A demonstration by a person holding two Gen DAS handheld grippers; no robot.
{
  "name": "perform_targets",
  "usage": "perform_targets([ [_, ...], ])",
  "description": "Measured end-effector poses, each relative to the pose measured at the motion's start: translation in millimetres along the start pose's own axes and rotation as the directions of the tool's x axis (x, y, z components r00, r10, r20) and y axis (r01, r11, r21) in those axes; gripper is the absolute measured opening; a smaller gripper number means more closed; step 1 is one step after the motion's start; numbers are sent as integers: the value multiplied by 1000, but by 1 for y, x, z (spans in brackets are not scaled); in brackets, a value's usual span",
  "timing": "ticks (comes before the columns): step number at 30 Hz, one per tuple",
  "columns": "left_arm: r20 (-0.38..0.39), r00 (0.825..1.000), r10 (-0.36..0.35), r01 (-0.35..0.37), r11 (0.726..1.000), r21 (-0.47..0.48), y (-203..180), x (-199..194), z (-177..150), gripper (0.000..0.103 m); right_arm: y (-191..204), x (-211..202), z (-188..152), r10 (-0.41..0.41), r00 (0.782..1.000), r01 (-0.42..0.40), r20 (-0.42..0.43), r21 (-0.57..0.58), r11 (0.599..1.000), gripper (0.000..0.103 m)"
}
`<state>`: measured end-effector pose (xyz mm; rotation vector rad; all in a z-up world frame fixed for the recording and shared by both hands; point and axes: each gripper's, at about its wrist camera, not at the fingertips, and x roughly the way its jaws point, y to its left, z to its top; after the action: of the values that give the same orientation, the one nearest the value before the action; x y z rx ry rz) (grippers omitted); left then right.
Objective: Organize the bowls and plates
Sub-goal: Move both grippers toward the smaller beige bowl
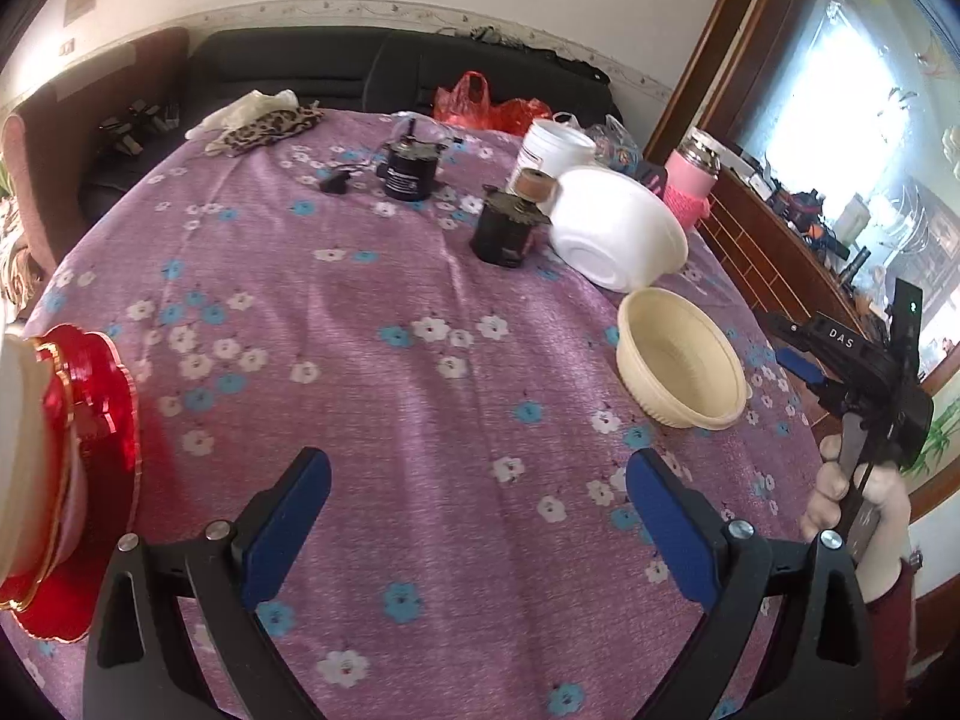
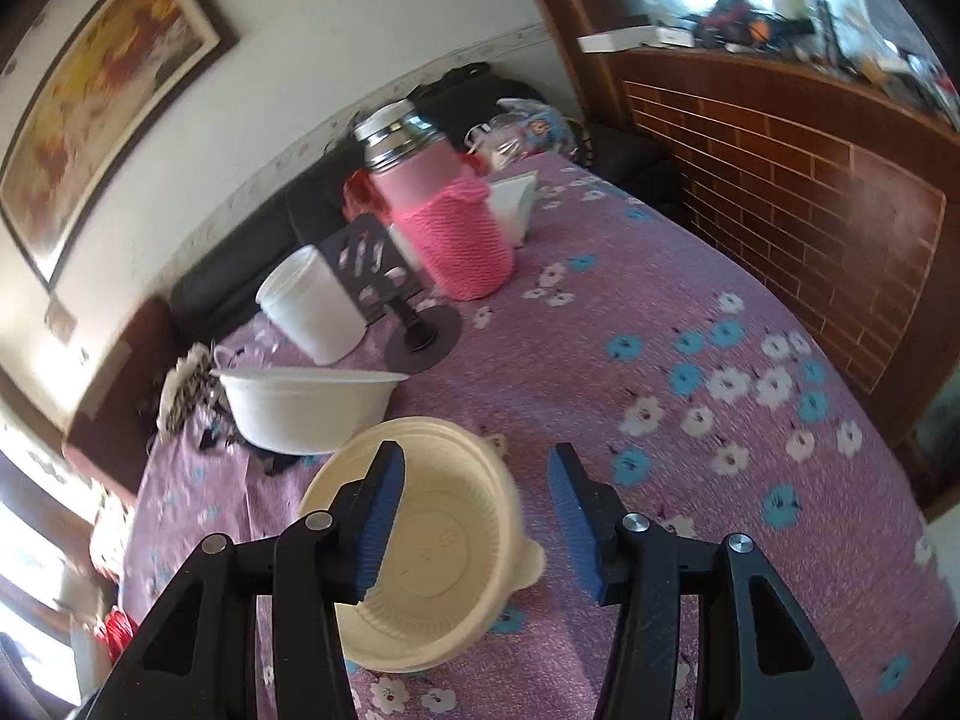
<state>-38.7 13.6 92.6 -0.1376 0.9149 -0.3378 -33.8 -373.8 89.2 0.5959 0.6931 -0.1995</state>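
Straddling cream bowl [image 2: 432, 546] rim, right gripper [image 2: 474, 531] parted, unclamped | bowl empty | left gripper [image 1: 477, 531] wide, empty

Daylight pours in from a window [image 1: 852, 114] at the upper right of the left wrist view, blown out to near white with a bluish haze around it. The same glare burns out the top right corner of the right wrist view, and another bright patch shows at its lower left edge. The tabletop [image 1: 420, 360] is evenly and softly lit, with a faint sheen on the purple flowered cloth and only weak shadows. Both pictures bulge with fisheye distortion, with black corners. The right wrist view is smeared by motion blur, most on the painting [image 2: 102, 120] and flowers; the left view is sharper.
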Motion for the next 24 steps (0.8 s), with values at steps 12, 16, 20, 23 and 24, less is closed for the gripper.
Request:
perform_targets([
  [12, -72, 997, -19, 17, 999, -32, -36, 61, 42, 98, -40, 34, -20, 107, 992, -97, -70, 130, 987, 54],
  [16, -122, 990, -68, 60, 996, -62, -55, 97, 56, 98, -38, 33, -21, 136, 988, -127, -72, 117, 985, 54],
  [20, -174, 982, -66, 57, 997, -54, -71, 133, 63, 98, -32, 38, -25, 137, 986, -128, -94, 97, 987, 54],
  [23, -191, 981, -46, 40, 999, -33, -83, 152, 64, 98, -29, 43, -27, 135, 984, -125, -114, 94, 988, 54],
  [24, -190, 981, -43, 39, 999, -26, -87, 156, 64, 98, -29, 44, -28, 136, 984, -125, -117, 94, 988, 54],
])
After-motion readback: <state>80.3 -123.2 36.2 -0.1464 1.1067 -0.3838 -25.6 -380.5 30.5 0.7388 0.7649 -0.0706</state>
